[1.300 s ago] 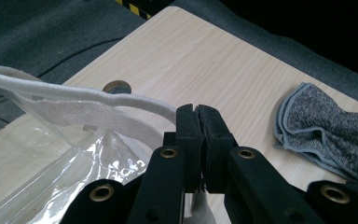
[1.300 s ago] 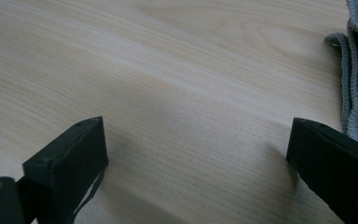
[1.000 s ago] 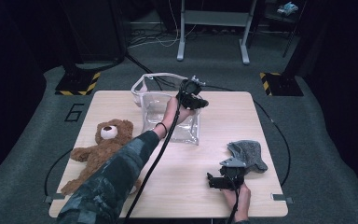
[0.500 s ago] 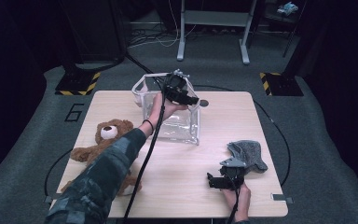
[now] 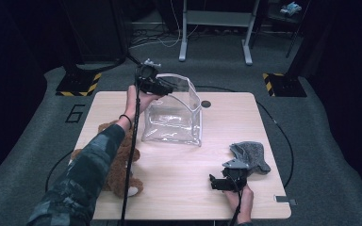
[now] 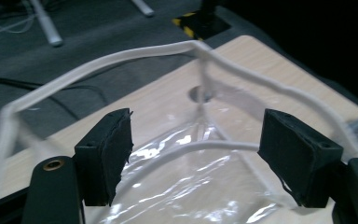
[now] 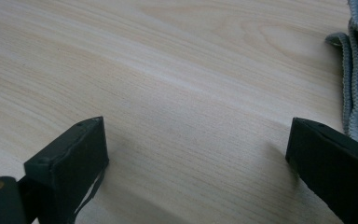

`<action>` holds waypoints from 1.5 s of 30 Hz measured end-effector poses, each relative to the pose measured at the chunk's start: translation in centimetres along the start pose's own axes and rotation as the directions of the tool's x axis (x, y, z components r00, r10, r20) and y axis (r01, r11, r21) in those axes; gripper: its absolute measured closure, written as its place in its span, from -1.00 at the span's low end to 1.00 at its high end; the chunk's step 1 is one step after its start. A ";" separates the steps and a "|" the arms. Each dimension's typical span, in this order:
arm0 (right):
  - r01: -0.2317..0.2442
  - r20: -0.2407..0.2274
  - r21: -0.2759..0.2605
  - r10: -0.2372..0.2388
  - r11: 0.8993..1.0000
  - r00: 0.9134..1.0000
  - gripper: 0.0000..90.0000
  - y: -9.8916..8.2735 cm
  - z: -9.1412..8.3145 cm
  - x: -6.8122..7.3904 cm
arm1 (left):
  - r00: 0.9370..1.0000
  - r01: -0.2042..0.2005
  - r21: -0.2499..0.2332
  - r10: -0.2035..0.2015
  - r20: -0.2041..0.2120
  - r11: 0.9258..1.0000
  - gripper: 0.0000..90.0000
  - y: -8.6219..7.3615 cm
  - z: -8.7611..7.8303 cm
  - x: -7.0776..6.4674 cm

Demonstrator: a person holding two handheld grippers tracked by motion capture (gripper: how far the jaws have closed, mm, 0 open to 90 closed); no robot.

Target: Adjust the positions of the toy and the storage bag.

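The right gripper (image 5: 215, 182) is resting on the table (image 5: 179, 179), fingers spread, just beside a grey cloth (image 5: 250, 155). Farther off, the left gripper (image 6: 196, 154), fingers just opened and gripping nothing, is hovering over the clear bag (image 6: 191, 186).

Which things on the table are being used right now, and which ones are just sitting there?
In use:
- clear plastic bag, standing open
- left gripper, at the bag's rim, its jaws just opened with nothing pinched

Just lying about:
- teddy bear, by the table's left edge
- grey cloth, beside the right gripper, which rests open on the wooden table
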State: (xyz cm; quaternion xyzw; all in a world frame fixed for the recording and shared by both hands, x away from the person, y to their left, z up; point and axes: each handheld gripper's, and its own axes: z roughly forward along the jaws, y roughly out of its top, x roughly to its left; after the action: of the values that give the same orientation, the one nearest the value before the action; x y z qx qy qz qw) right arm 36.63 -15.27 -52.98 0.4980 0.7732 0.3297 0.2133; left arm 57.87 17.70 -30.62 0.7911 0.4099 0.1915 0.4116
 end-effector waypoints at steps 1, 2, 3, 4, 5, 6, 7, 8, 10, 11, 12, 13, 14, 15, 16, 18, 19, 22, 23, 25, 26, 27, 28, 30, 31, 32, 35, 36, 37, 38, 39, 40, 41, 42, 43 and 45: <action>0.001 0.000 0.000 -0.001 1.000 1.000 -0.90 0.0 0.0 0.0 | 1.000 0.002 0.003 -0.002 -0.014 1.000 -0.46 -0.1 -0.1 0.5; 0.000 0.000 0.000 0.000 1.000 1.000 -0.90 0.0 0.0 0.0 | 0.999 0.013 -0.005 -0.014 -0.032 1.000 -0.46 -0.3 -0.2 1.0; -0.004 0.003 -0.002 0.004 1.000 1.000 -0.90 0.0 0.0 0.0 | 0.998 0.024 0.002 -0.024 -0.052 1.000 -0.46 -0.5 -0.4 1.8; -0.013 0.008 -0.008 0.013 1.000 1.000 -0.90 0.0 0.1 0.1 | 0.997 0.033 0.004 -0.033 -0.065 0.999 -0.47 -0.7 -0.5 2.4; -0.013 0.007 -0.007 0.013 1.000 1.000 -0.90 0.0 0.1 0.1 | 0.996 0.039 0.008 -0.039 -0.079 0.999 -0.47 -0.8 -0.5 2.8; -0.013 0.008 -0.007 0.013 1.000 1.000 -0.90 0.0 0.1 0.1 | 0.995 0.049 0.010 -0.048 -0.090 0.999 -0.47 -1.0 -0.6 3.3; -0.013 0.008 -0.007 0.013 1.000 1.000 -0.90 0.0 0.1 0.1 | 0.994 0.056 0.013 -0.054 -0.098 0.998 -0.48 -1.2 -0.7 3.8; -0.013 0.008 -0.007 0.013 1.000 1.000 -0.90 0.0 0.1 0.1 | 0.991 0.068 0.006 -0.067 -0.112 0.998 -0.48 -1.5 -0.7 4.3; -0.007 0.006 -0.005 0.007 1.000 1.000 -0.90 0.0 0.0 0.1 | 0.987 0.097 0.009 -0.095 -0.130 0.995 -0.47 -1.9 -0.7 5.2; -0.013 0.008 -0.007 0.013 1.000 1.000 -0.90 0.0 0.1 0.1 | 0.985 0.105 0.014 -0.103 -0.136 0.994 -0.48 -2.1 -0.7 5.5; -0.013 0.008 -0.007 0.013 1.000 1.000 -0.90 0.0 0.1 0.1 | 0.982 0.117 0.017 -0.113 -0.152 0.993 -0.47 -2.3 -0.7 5.7; -0.011 0.008 -0.008 0.011 1.000 1.000 -0.90 0.0 0.1 0.1 | 0.980 0.123 0.019 -0.119 -0.157 0.992 -0.46 -2.5 -0.6 6.0; -0.007 0.006 -0.007 0.007 1.000 1.000 -0.90 0.0 0.0 0.1 | 0.977 0.134 0.016 -0.129 -0.168 0.991 -0.46 -2.8 -0.5 6.2; 0.001 0.004 -0.006 -0.001 1.000 1.000 -0.90 0.0 0.0 0.0 | 0.972 0.150 0.025 -0.143 -0.186 0.988 -0.45 -3.0 -0.5 6.5; 0.002 0.005 -0.007 -0.002 1.000 1.000 -0.90 0.0 0.0 0.0 | 0.971 0.152 0.025 -0.145 -0.188 0.988 -0.44 -3.2 -0.4 6.7; 0.005 0.004 -0.006 -0.005 1.000 1.000 -0.90 0.0 0.0 0.0 | 0.966 0.168 0.045 -0.155 -0.208 0.985 -0.42 -3.6 -0.2 7.2; 0.005 0.004 -0.005 -0.005 1.000 1.000 -0.90 0.0 0.0 0.0 | 0.963 0.179 0.039 -0.167 -0.211 0.983 -0.41 -3.8 0.0 7.3; 0.006 0.004 -0.006 -0.006 1.000 1.000 -0.90 0.0 0.0 0.0 | 0.956 0.207 0.065 -0.187 -0.227 0.976 -0.36 -4.6 0.5 7.9; 0.006 0.004 -0.006 -0.006 1.000 1.000 -0.90 0.0 0.0 0.0 | 0.953 0.214 0.069 -0.193 -0.233 0.974 -0.31 -4.7 0.5 8.1; 0.005 0.005 -0.005 -0.005 1.000 1.000 -0.90 0.0 0.0 0.0 | 0.945 0.240 0.061 -0.219 -0.243 0.969 -0.30 -5.1 0.7 8.4; 0.007 0.005 -0.006 -0.007 1.000 1.000 -0.90 0.0 0.0 0.0 | 0.946 0.252 0.067 -0.231 -0.229 0.966 -0.28 -5.3 0.8 8.6; 0.005 0.004 -0.005 -0.005 1.000 1.000 -0.90 0.0 0.0 0.0 | 0.945 0.265 0.064 -0.246 -0.217 0.962 -0.25 -5.5 0.9 8.8; 0.004 0.003 -0.005 -0.004 1.000 1.000 -0.90 0.0 0.0 0.0 | 0.943 0.285 0.063 -0.268 -0.197 0.956 -0.21 -5.6 1.0 8.9; -0.009 0.003 0.002 0.009 1.000 1.000 -0.90 0.0 0.0 0.1 | 0.943 0.300 0.060 -0.286 -0.167 0.952 -0.05 -5.7 1.2 8.9; -0.011 0.005 0.005 0.011 1.000 1.000 -0.90 0.0 0.0 0.1 | 0.945 0.300 0.068 -0.287 -0.155 0.952 0.11 -5.8 1.2 8.9; -0.015 0.003 0.003 0.015 1.000 1.000 -0.88 0.0 0.0 0.1 | 0.945 0.303 0.060 -0.292 -0.150 0.951 0.19 -5.8 1.3 8.7; -0.016 0.003 -0.007 0.016 1.000 1.000 -0.83 0.0 0.0 -0.1 | 0.952 0.286 0.073 -0.275 -0.137 0.955 0.39 -5.6 1.4 8.4; -0.022 0.002 -0.007 0.022 1.000 1.000 -0.81 0.0 -0.1 -0.2 | 0.956 0.273 0.064 -0.263 -0.130 0.960 0.49 -5.5 1.4 8.3; -0.033 -0.003 -0.011 0.033 0.999 0.999 -0.80 0.1 -0.1 -0.3 | 0.957 0.271 0.061 -0.262 -0.125 0.961 0.56 -5.5 1.4 8.3; -0.041 -0.007 -0.005 0.041 0.999 0.999 -0.79 0.2 -0.3 -0.4 | 0.957 0.272 0.059 -0.264 -0.117 0.960 0.62 -5.4 1.4 8.3; -0.047 -0.018 -0.017 0.047 0.999 0.999 -0.78 0.6 -0.5 -0.5 | 0.960 0.265 0.062 -0.258 -0.108 0.962 0.68 -5.4 1.3 8.3; -0.042 -0.017 -0.018 0.042 0.999 0.999 -0.78 0.9 -0.8 -0.5 | 0.961 0.267 0.063 -0.261 -0.097 0.962 0.73 -5.4 1.3 8.2; -0.042 -0.015 -0.027 0.042 0.999 0.999 -0.77 1.5 -1.1 -0.5 | 0.961 0.267 0.059 -0.261 -0.097 0.962 0.76 -5.4 1.3 8.1; -0.036 -0.020 -0.034 0.035 0.999 0.999 -0.77 2.0 -1.4 -0.5 | 0.961 0.269 0.061 -0.263 -0.085 0.961 0.78 -5.3 1.3 8.0; -0.039 -0.023 -0.032 0.038 0.999 0.999 -0.77 3.0 -1.9 -0.5 | 0.963 0.262 0.057 -0.258 -0.075 0.963 0.80 -5.3 1.3 7.9; -0.031 -0.033 -0.049 0.029 0.998 0.999 -0.77 4.7 -2.4 -0.8 | 0.963 0.263 0.051 -0.260 -0.067 0.963 0.82 -5.1 1.3 7.5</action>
State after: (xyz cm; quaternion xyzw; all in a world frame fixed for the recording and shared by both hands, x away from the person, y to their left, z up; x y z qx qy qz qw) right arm 38.27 -15.34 -47.91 0.4987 0.7605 0.3600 0.2083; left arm 60.59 24.73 -35.81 0.7359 0.5285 0.1467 0.3969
